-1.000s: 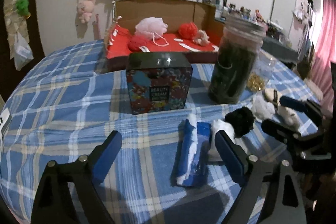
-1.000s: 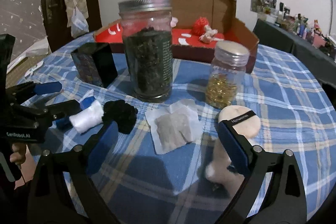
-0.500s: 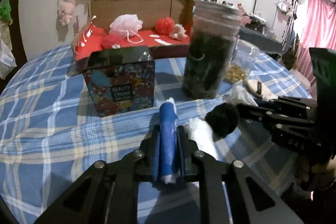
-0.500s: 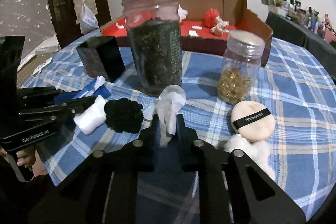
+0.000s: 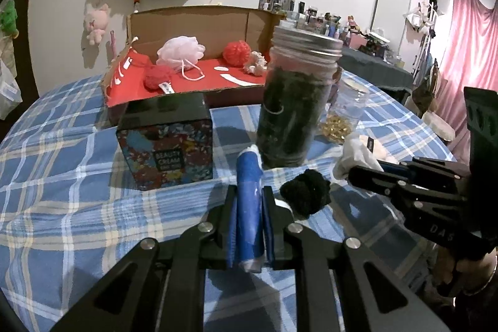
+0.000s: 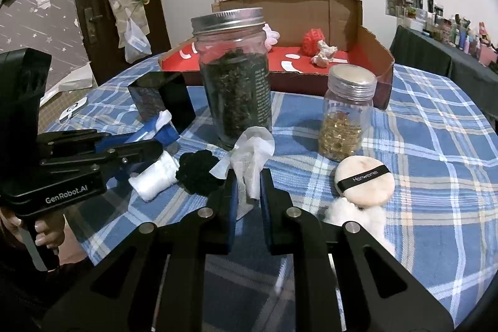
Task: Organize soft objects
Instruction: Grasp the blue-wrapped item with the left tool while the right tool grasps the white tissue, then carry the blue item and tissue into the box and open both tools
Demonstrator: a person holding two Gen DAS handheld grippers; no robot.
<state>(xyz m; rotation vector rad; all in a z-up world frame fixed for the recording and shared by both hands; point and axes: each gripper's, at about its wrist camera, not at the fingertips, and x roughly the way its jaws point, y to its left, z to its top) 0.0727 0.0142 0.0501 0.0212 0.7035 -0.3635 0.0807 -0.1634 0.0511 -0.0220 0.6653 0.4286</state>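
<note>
My left gripper (image 5: 249,201) is shut on a rolled blue-and-white soft packet (image 5: 249,198), which stands up between the pads. The right gripper (image 6: 249,185) is shut on a crumpled white sheet pouch (image 6: 252,157), lifted off the cloth. Between the two grippers lie a black fluffy scrunchie (image 6: 199,173) and a white rolled cloth (image 6: 155,176). At the right rest a beige powder puff (image 6: 364,179) and a white cotton tuft (image 6: 351,212). The open cardboard box with a red floor (image 5: 199,77) at the table's far side holds a pink bath pouf (image 5: 180,50), red balls and a small pale scrunchie.
A tall jar of dark leaves (image 6: 235,77), a small jar of gold capsules (image 6: 347,114) and a black printed tin (image 5: 166,145) stand mid-table between the grippers and the box. A blue plaid cloth (image 5: 56,170) covers the round table. A person's hand (image 6: 46,234) holds the left gripper.
Both grippers went from wide open to shut: the left closed on the blue packet, the right on the white pouch, which now stands crumpled up off the cloth.
</note>
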